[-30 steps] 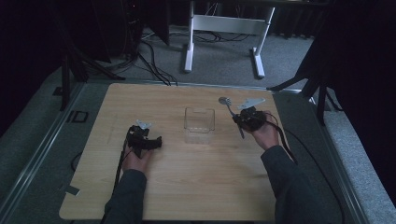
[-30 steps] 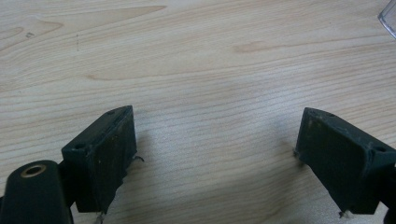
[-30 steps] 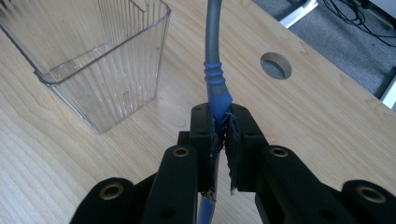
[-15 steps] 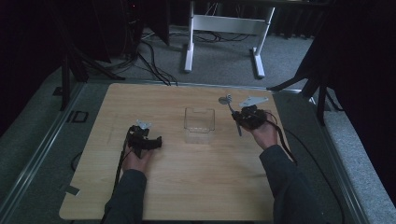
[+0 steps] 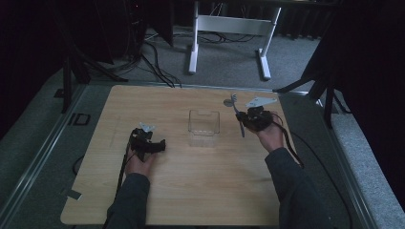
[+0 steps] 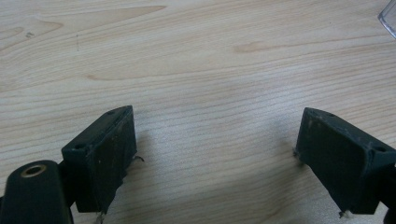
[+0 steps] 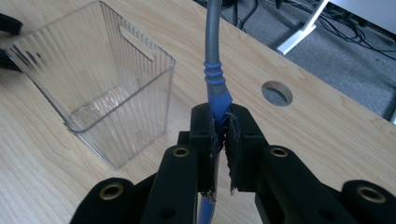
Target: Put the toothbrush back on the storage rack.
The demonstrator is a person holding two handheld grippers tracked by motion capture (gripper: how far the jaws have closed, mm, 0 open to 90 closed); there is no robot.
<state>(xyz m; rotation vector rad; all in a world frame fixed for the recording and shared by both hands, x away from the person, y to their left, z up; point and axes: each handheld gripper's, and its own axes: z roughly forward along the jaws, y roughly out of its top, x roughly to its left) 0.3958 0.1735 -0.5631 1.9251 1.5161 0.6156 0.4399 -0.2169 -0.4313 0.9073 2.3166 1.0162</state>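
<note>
**Right gripper pinching a fork beside the clear bin**

The right gripper [image 5: 249,119] is sitting near the table's [image 5: 191,191] far right edge, just right of the clear bin [image 5: 204,128]. Its jaws are pressing together on the blue handle of a fork [image 7: 215,88]; in the right gripper view the handle is running up between the two black pads and turning into a grey metal shaft that is leaving the top of the frame. In the high view the fork [image 5: 235,110] is showing as a thin grey line, its head pointing toward the far side of the table and its lower end sticking out toward the person. The fork is being held clear of the bin, not inside it.

The bin [image 7: 93,79] is standing upright on the wood, ribbed and see-through, with a slot handle cut near its rim. Nothing is lying in it. A round hole [image 7: 277,93] is showing in the tabletop just beyond the right gripper.

The left gripper [image 5: 148,143] is resting on the left half of the table, well apart from the bin. Its jaws are standing spread wide, and in the left gripper view bare wood is lying between the two pads [image 6: 105,154]. A corner of the bin [image 6: 388,16] is peeking in at the top right of that view.

The person's sleeves are coming in from the near edge, one hand behind each gripper.
</note>
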